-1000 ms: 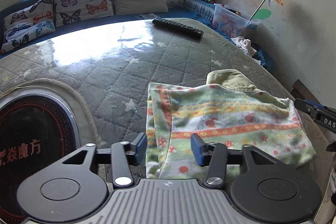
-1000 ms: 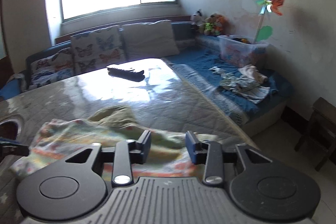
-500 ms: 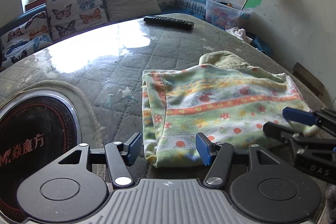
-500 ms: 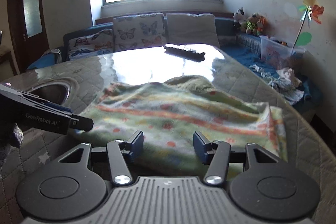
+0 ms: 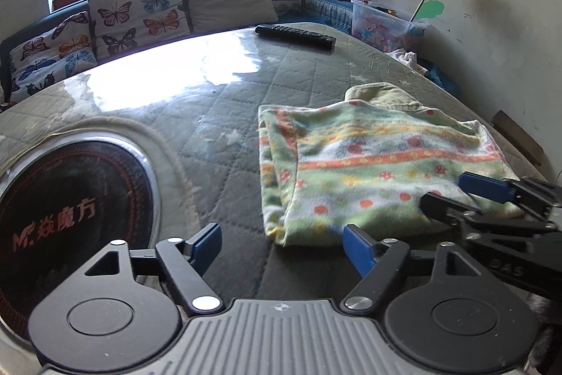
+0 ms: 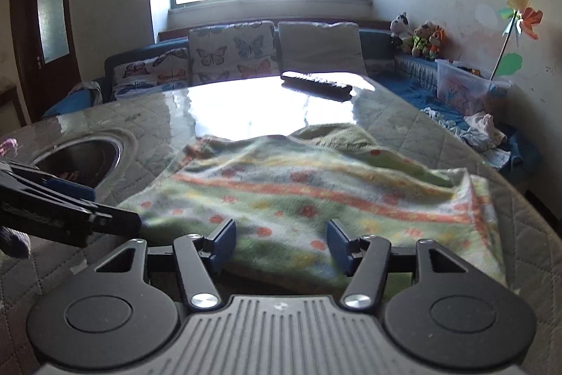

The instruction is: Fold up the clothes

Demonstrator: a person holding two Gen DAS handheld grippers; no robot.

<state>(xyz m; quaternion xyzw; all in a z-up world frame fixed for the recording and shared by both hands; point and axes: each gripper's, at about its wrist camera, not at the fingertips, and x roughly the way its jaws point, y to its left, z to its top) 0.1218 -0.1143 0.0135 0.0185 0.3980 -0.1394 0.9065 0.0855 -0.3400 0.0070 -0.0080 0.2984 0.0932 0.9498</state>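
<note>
We see a glossy grey quilted bench [image 5: 246, 101] by a sunlit window. On it lies a folded green fleece garment [image 5: 368, 171] with orange stripes and red dots. Left of the garment, a round black cooktop [image 5: 70, 206] reads "M" plus Chinese characters. Our left claw [image 5: 281, 246] and right claw [image 6: 281, 243] are opening at the garment's near edge, gripping nothing.

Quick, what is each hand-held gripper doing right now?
Left hand-held gripper: opening, holding nothing.
Right hand-held gripper: opening over the patterned garment, not gripping it.

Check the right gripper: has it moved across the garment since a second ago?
Yes. In the left wrist view the right gripper has come in from the right edge over the patterned garment, jaws opening, nothing pinched.
</note>
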